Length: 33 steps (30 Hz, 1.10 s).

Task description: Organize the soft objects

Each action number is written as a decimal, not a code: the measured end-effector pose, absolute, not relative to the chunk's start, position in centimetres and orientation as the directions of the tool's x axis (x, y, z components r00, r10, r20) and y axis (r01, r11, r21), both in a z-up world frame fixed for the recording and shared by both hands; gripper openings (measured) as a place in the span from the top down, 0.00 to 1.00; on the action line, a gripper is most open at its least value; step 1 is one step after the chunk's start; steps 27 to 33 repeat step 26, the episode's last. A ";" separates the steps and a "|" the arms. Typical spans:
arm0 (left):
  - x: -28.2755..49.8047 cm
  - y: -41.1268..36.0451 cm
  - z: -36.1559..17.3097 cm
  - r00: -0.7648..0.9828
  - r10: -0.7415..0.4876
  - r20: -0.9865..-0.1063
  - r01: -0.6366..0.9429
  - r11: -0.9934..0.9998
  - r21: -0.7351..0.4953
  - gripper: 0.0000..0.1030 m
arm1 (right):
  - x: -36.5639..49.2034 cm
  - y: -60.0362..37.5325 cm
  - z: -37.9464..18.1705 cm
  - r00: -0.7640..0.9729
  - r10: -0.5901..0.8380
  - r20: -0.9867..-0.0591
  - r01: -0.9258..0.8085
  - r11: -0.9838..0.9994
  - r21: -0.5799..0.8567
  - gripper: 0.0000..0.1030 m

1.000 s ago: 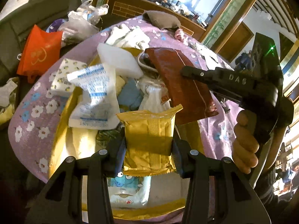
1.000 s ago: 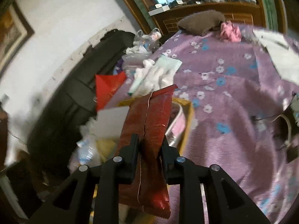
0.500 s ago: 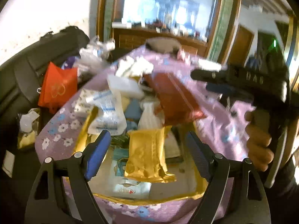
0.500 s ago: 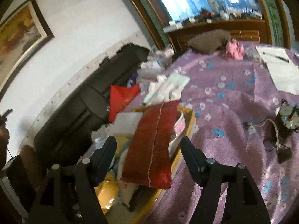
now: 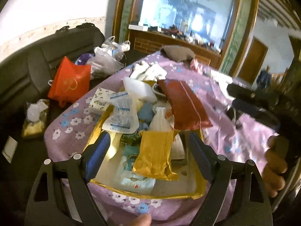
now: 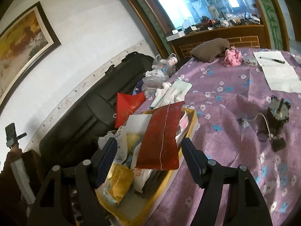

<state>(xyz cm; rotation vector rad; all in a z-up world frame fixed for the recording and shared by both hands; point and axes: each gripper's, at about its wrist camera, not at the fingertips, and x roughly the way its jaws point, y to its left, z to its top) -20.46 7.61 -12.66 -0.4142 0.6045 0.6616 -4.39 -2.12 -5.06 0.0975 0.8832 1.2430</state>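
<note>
My left gripper [image 5: 148, 152] hangs above the near end of the yellow box [image 5: 197, 195], its jaws just spread wide, with nothing pressed between the pads. The gold packet [image 5: 154, 154] lies loose below them on the heap of soft packs, its lower end near the box's front rim. My right gripper [image 6: 146, 158] also stands released over the same box [image 6: 191, 120], its jaws having just been opening. The dark red packet [image 6: 161, 137] lies flat on top of the pile, clear of both pads, its far end reaching toward the box's back edge. The box is crammed to its rim. It sits near the left edge of the purple flowered cloth [image 6: 225, 150], which drops off toward a black sofa [image 6: 84, 116]. To the right, the cloth lies broad and open as far as a small black device [image 6: 276, 113] with its cord. In the left view, my right hand [image 5: 272, 171] grips its handle beside the box.
</note>
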 end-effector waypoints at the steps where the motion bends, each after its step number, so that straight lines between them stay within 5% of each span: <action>1: -20.3 7.4 -12.6 0.622 0.449 -0.642 -0.676 0.721 -0.151 0.17 | -4.6 -2.3 -5.0 0.049 0.846 -0.531 -0.779 0.365 0.511 0.31; 7: -19.2 5.8 -12.6 0.568 0.500 -0.654 -0.683 0.730 -0.034 0.17 | -7.1 -2.8 -5.0 0.188 0.787 -0.587 -0.817 0.457 0.351 0.31; 13: -19.5 5.6 -12.8 0.515 0.560 -0.650 -0.709 0.704 0.045 0.17 | -7.6 -3.0 -6.0 0.174 0.756 -0.631 -0.797 0.484 0.360 0.31; 33: -19.4 6.5 -13.5 0.479 0.535 -0.696 -0.718 0.695 0.041 0.17 | -9.3 -3.0 -6.6 0.165 0.735 -0.658 -0.800 0.490 0.346 0.31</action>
